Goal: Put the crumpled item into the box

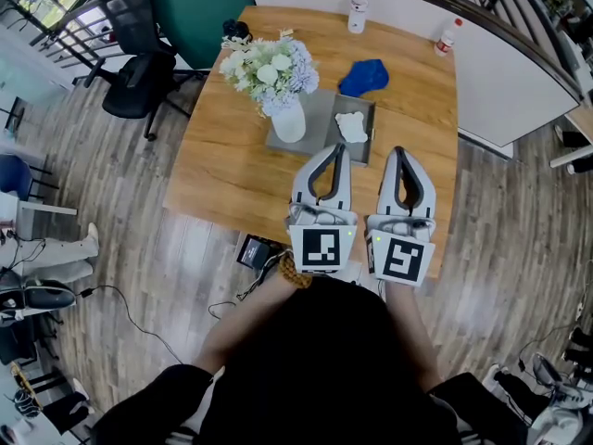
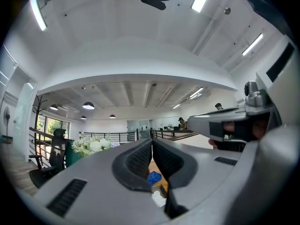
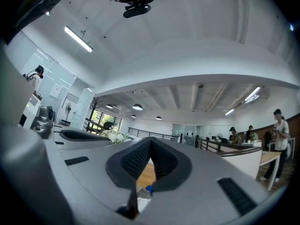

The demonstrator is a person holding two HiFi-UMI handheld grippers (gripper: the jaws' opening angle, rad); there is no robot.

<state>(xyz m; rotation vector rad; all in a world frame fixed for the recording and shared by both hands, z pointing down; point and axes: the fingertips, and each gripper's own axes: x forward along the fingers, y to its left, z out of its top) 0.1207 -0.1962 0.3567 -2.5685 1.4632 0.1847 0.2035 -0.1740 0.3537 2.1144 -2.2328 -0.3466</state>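
Head view, tongs: the left gripper (image 1: 339,148) and the right gripper (image 1: 399,151) are side by side over the near edge of the table (image 1: 222,170). Both are pinched closed and carry nothing.
Head view, item: a white crumpled item (image 1: 351,126) lies in the shallow grey box (image 1: 361,103), just ahead of the left gripper's tips. A blue crumpled cloth (image 1: 363,77) lies on bare wood beyond the box, well apart from both grippers. We cannot tell which of the two the task means.
Head view, risk: the vase of flowers (image 1: 287,114) stands just beside the box. We judge a careless reach on that side could clip and topple it.
Left gripper view, tongs: pads meet at the tip, nothing between.
Left gripper view, item: blue cloth and white item show low under the tips.
Left gripper view, risk: arriving with the jaws closed would shove the item, not grasp it.
Right gripper view, tongs: pads together, empty.
Right gripper view, item: only a sliver of blue and white shows under the jaws.
Right gripper view, risk: soft cloth may snag on the box rim or spring out.
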